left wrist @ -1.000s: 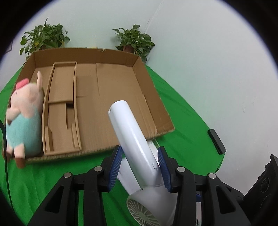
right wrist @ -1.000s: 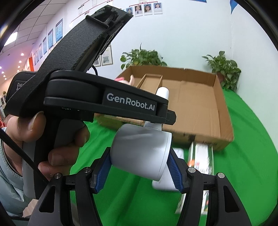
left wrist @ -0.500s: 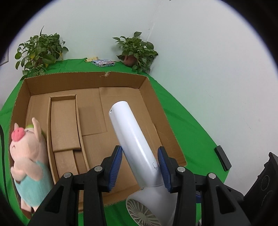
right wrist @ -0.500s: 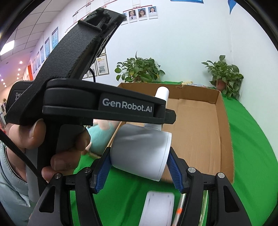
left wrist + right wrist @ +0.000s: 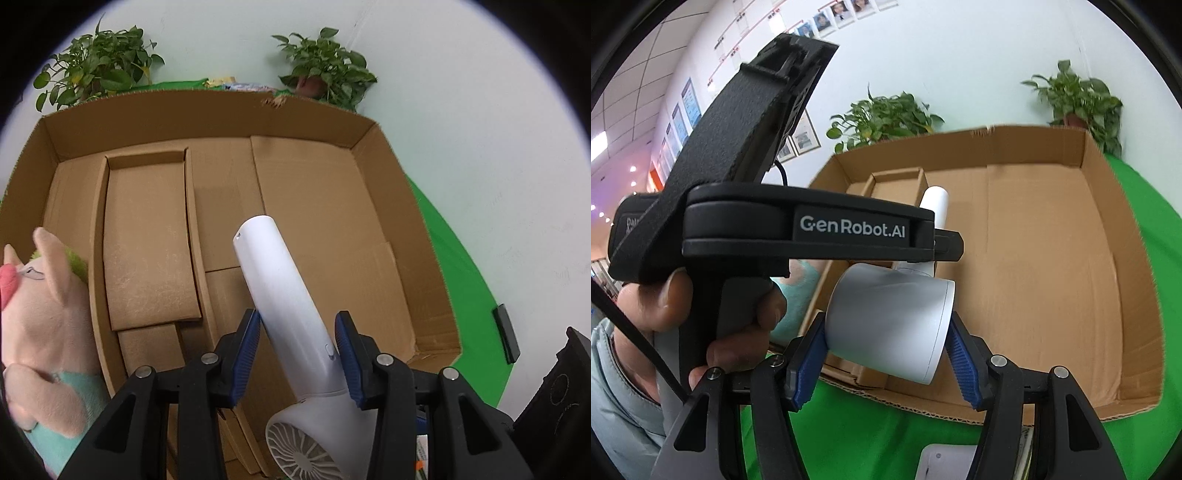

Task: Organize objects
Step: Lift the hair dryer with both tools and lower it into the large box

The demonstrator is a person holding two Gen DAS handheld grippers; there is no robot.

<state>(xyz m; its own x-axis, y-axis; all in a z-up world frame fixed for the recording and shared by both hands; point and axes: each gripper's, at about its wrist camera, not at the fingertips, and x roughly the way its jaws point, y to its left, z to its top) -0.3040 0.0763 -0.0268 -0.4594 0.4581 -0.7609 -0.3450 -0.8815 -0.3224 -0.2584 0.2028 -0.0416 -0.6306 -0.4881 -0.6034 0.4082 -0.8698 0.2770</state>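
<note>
Hair dryer (image 5: 291,314) handle clamped by left hand-held gripper (image 5: 297,354), barrel by right hand-held gripper (image 5: 886,358), plush pig (image 5: 40,325) only left view.

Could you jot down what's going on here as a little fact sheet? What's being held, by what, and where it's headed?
Held object: white hair dryer
Left gripper: closed on the dryer's handle
Right gripper: closed on the dryer's barrel
Position: dryer held over the open cardboard box, not touching the floor of it
Already in box: plush pig at the left side, beside a cardboard insert
Surface: green cloth
</note>
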